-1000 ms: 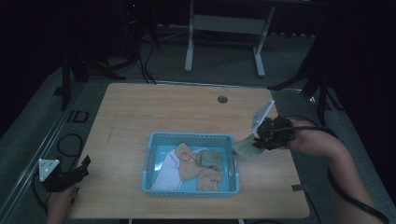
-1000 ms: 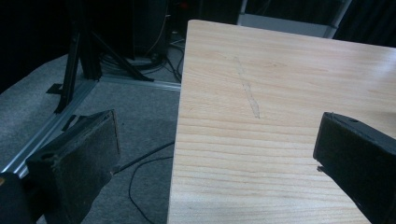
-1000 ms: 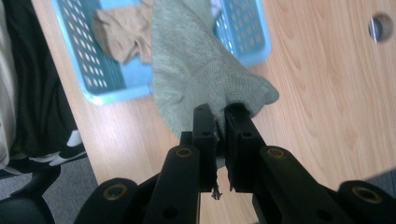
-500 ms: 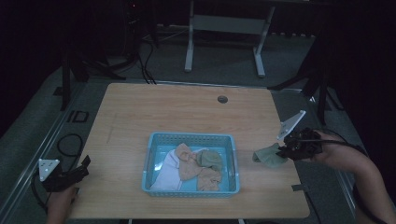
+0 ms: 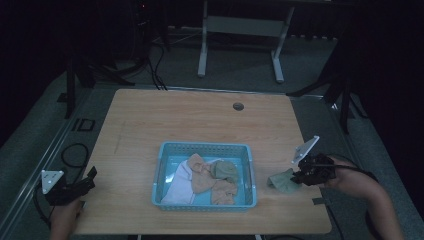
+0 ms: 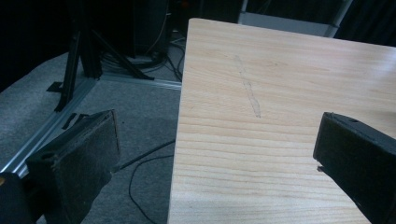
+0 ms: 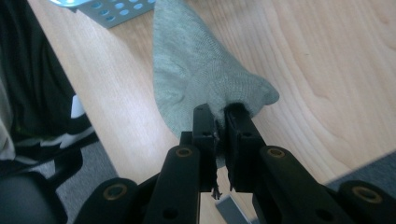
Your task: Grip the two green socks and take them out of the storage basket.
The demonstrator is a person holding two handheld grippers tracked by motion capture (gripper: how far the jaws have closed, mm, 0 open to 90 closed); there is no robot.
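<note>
The right gripper is clenched on a grey-green sock, pinching a fold of its fabric between the closed jaws, as the right gripper view shows. The sock rests on the wooden surface just to the right of the blue basket, apart from its wall, its free end lying toward the basket. Inside the basket lie more garments: peach-coloured pieces, a white one and another grey-green sock. The left gripper sits well to the left of the basket, at the surface's near left edge, released, its jaws wide apart with nothing between them.
</note>
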